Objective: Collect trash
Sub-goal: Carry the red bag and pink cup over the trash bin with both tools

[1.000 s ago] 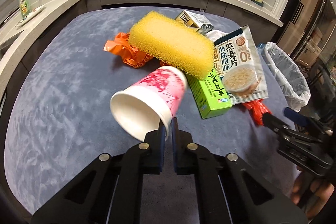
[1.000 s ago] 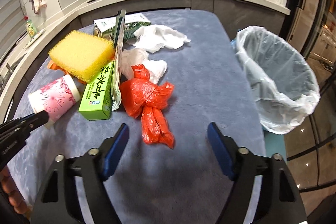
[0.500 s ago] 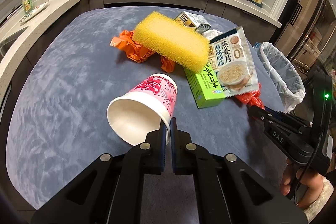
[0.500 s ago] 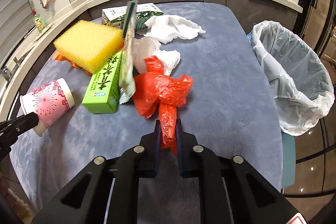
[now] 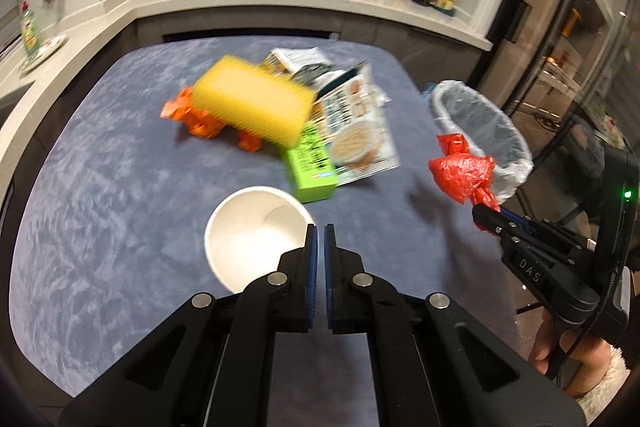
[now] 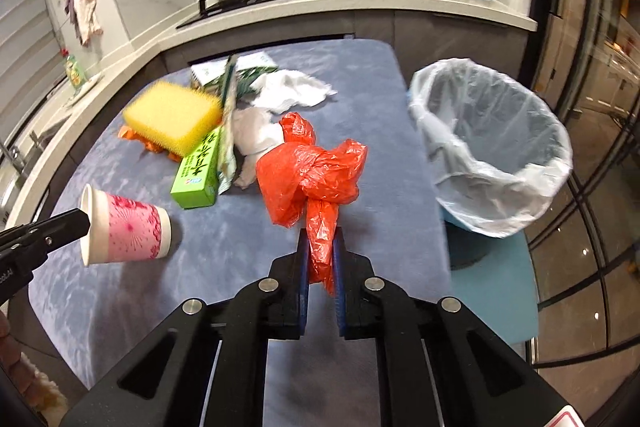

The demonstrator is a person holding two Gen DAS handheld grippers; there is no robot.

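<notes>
My left gripper (image 5: pixel 320 233) is shut on the rim of a pink flowered paper cup (image 5: pixel 256 231), lifted off the blue-grey table (image 5: pixel 100 187); the cup (image 6: pixel 124 229) hangs on its side in the right wrist view. My right gripper (image 6: pixel 320 247) is shut on the tail of a knotted red plastic bag (image 6: pixel 312 175), raised above the table. That bag (image 5: pixel 462 173) hangs in front of the lined trash bin (image 5: pixel 480 131) in the left wrist view. The bin (image 6: pixel 492 143) stands off the table's right edge.
Left on the table are a yellow sponge (image 6: pixel 172 115), an orange wrapper (image 5: pixel 188 115), a green box (image 6: pixel 198 171), an oatmeal packet (image 5: pixel 356 131), white tissues (image 6: pixel 288 91) and a carton (image 6: pixel 240 67). A counter with stove, pans and bottles runs behind. A hand (image 5: pixel 568 347) holds the right gripper.
The right gripper shut on the red bag's tail and lifted it toward the bin. The left gripper raised the cup off the table, its mouth now turned toward the camera.
</notes>
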